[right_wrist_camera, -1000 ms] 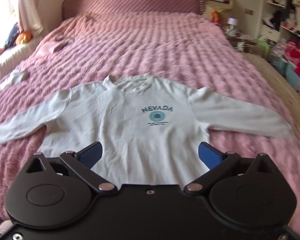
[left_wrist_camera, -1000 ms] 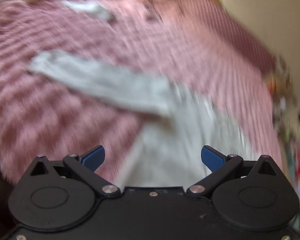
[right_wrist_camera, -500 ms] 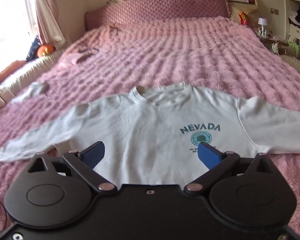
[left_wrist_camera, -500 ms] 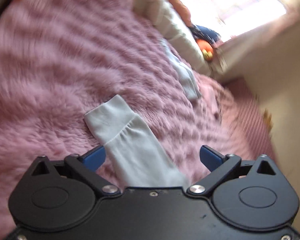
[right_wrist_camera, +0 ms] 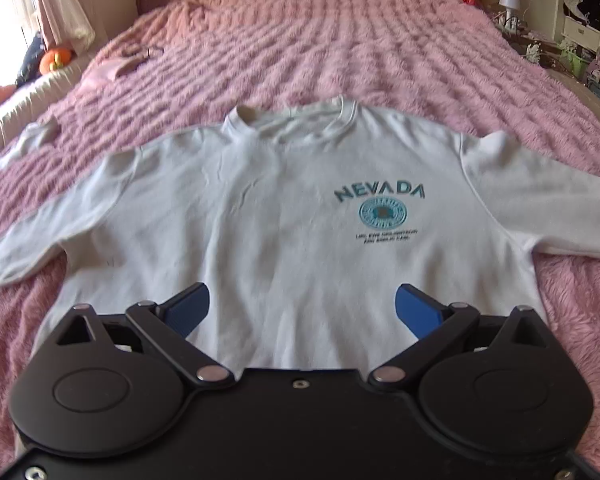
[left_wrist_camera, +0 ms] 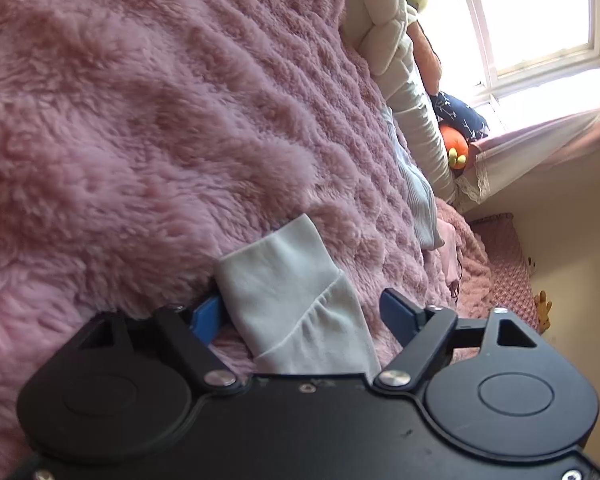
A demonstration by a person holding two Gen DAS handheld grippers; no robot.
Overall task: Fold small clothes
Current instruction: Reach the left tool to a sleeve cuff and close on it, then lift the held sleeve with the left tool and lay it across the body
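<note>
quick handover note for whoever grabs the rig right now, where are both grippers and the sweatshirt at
Left gripper: open, straddling the sleeve cuff, not yet closed on it.
Right gripper: open, over the lower body of the sweatshirt, holding nothing.
The white NEVADA sweatshirt lies flat, front up, both sleeves spread, on the pink fleece bedspread.
Done: garment laid out. No fold made yet.
Left: close on the cuff, fold that sleeve across the body, do the other sleeve, then fold the body.
</note>
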